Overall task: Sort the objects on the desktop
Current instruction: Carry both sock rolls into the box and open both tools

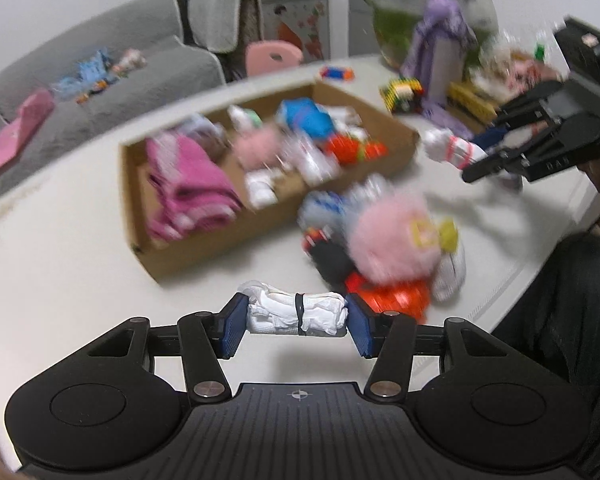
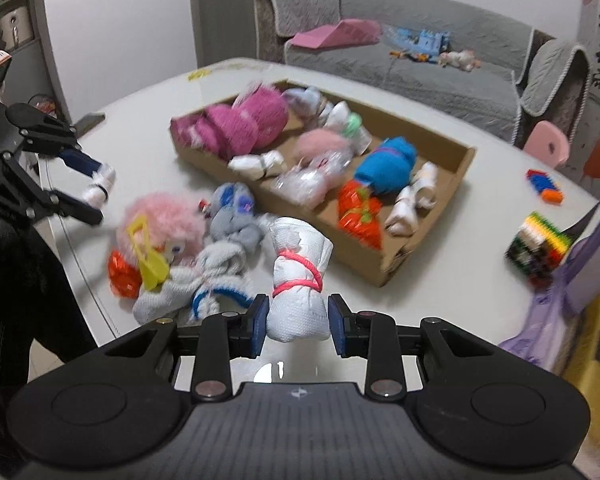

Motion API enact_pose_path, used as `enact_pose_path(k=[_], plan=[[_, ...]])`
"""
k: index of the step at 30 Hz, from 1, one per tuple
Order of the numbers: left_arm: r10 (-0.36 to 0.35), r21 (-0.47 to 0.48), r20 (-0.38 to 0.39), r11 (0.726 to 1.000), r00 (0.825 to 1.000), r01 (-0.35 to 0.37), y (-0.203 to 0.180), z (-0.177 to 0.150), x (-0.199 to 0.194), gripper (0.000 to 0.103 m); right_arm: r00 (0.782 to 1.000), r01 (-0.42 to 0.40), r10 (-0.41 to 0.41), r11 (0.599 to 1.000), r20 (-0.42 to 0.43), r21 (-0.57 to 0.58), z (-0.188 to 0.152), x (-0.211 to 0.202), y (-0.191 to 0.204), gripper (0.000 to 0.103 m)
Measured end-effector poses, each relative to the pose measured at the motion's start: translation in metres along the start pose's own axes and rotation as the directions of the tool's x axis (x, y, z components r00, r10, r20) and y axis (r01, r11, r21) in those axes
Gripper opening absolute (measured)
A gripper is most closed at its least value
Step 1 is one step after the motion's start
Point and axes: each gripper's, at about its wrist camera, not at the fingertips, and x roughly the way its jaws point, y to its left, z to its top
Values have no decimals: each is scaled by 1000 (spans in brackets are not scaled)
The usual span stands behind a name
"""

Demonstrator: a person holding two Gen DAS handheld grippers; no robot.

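Note:
My left gripper [image 1: 297, 316] is shut on a white rolled cloth with a black band [image 1: 296, 314], held above the white table. It also shows in the right wrist view [image 2: 94, 190]. My right gripper [image 2: 298, 318] is shut on a white rolled cloth with a pink band [image 2: 298, 280]; in the left wrist view [image 1: 474, 154] it is at the far right. A cardboard tray [image 1: 228, 236] [image 2: 396, 258] holds pink towels, a blue roll, orange items and white rolls. A loose pile with a pink fluffy toy [image 1: 388, 236] [image 2: 160, 220] lies beside the tray.
A colourful block toy [image 2: 538, 246] and a purple bag [image 1: 440, 44] stand at the table's side. A small orange-blue toy [image 2: 544, 186] lies beyond the tray. A grey sofa [image 2: 420, 40] and a pink chair [image 1: 274, 56] are behind the table.

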Motion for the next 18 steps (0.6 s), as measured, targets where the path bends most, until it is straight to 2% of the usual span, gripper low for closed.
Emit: enact_pose_path(k=[8, 18], plan=[[71, -26, 84, 997, 994, -69, 32, 41, -43, 59, 997, 51, -51, 999, 63, 4, 26, -38, -22, 29], [80, -55, 132, 996, 988, -73, 41, 101, -44, 59, 989, 97, -93, 995, 114, -27, 74, -57, -47, 29]])
